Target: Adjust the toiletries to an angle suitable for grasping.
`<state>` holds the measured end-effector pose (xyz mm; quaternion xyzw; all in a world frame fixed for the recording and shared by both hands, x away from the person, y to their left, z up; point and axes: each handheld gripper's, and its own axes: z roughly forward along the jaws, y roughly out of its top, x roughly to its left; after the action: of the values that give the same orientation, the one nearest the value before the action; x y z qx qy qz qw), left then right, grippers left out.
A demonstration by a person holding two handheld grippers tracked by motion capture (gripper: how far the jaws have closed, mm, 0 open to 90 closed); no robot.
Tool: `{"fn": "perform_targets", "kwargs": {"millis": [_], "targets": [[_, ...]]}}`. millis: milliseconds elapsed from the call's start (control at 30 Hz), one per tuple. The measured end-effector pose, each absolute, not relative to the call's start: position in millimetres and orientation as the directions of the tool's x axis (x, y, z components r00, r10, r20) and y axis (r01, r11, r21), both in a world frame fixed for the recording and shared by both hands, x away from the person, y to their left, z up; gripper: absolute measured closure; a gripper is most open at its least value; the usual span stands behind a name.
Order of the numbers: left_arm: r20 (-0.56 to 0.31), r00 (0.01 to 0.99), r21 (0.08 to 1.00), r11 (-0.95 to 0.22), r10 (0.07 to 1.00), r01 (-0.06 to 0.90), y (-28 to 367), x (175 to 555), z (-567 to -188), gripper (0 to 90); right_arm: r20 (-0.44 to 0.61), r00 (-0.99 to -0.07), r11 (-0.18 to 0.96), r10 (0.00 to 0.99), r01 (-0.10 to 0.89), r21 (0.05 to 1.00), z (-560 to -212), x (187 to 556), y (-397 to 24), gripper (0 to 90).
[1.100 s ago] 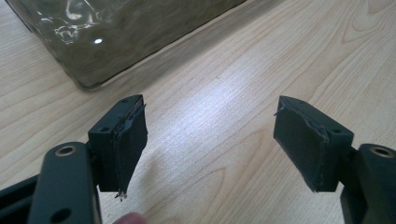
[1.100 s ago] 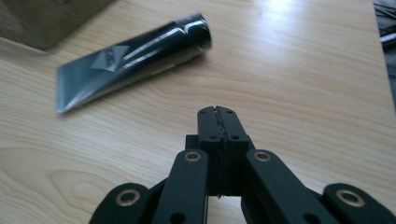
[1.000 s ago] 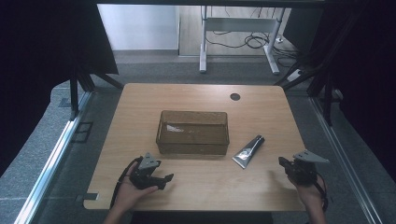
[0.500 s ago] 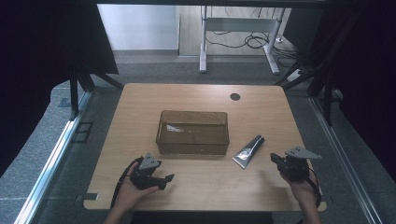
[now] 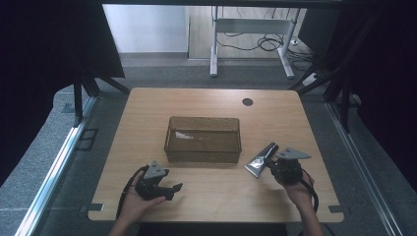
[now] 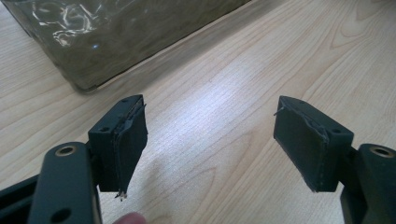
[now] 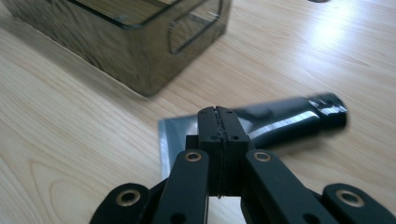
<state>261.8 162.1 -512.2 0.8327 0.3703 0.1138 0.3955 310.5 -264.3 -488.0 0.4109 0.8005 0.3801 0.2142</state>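
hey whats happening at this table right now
A person holds a hand-held gripper in each hand at a wooden table. The right hand-held gripper, jaws shut with nothing between them, is just above a dark squeeze tube lying flat beside a tinted clear bin. The left hand-held gripper rests near the table's front edge with jaws wide open, holding nothing. The tube is not yet gripped.

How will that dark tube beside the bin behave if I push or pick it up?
The tube has a flat crimped end, so it probably slides rather than rolls. It looks soft-walled and glossy, so it may flex and slip under a pinch. The right hand-held gripper, jaws closed, is over it.
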Motion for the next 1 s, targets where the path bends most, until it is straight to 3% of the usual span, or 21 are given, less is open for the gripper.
{"fn": "perform_targets", "kwargs": {"millis": [500, 1000], "targets": [[-0.113, 0.702, 0.744, -0.408, 0.703, 0.53, 162, 261, -513, 26.2, -0.045, -0.592, 0.435, 0.805, 0.536, 0.724, -507, 345, -214, 89.8], [-0.109, 0.702, 0.746, -0.409, 0.704, 0.526, 163, 261, -512, 26.3, -0.085, -0.585, 0.476, 0.807, 0.557, 0.681, -522, 351, -204, 89.8]]}}
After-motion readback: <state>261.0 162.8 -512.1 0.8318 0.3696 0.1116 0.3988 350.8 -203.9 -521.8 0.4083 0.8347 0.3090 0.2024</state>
